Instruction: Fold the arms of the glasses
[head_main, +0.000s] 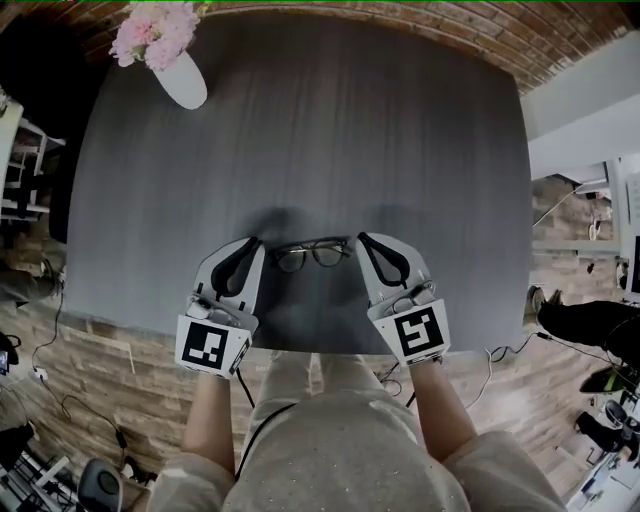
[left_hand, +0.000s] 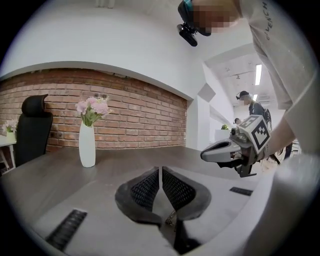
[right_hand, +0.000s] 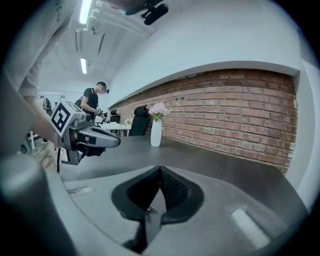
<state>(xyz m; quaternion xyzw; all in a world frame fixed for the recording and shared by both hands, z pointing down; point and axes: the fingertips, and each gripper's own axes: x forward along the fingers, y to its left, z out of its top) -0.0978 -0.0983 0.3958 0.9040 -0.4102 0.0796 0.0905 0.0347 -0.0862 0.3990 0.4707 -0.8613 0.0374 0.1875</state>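
- Head view: the glasses (head_main: 311, 255) span the gap between the two grippers over the grey counter (head_main: 300, 130). They are well apart from the white vase (head_main: 182, 80), on the person's side of it and to its right.
- The left gripper (head_main: 257, 244) meets the left end of the glasses frame, and the right gripper (head_main: 362, 240) meets the right end. Both lenses show side by side between them.
- Left gripper view: the ribbed fingers (left_hand: 147, 190) are pressed together with only a hairline between them. A small thin piece, most likely part of the glasses, shows low down between the pads.
- Right gripper view: the fingers (right_hand: 175, 190) are likewise closed tight, with a similar small piece at the base of the pads.
- From either gripper view the other gripper appears level with it, on the person's side of the vase.
- The vase holds pink flowers (head_main: 155, 35) and stands upright near the counter's far corner.
- Beyond the vase is a brick wall (left_hand: 140, 120), and a black chair (left_hand: 32, 130) stands to the vase's left.
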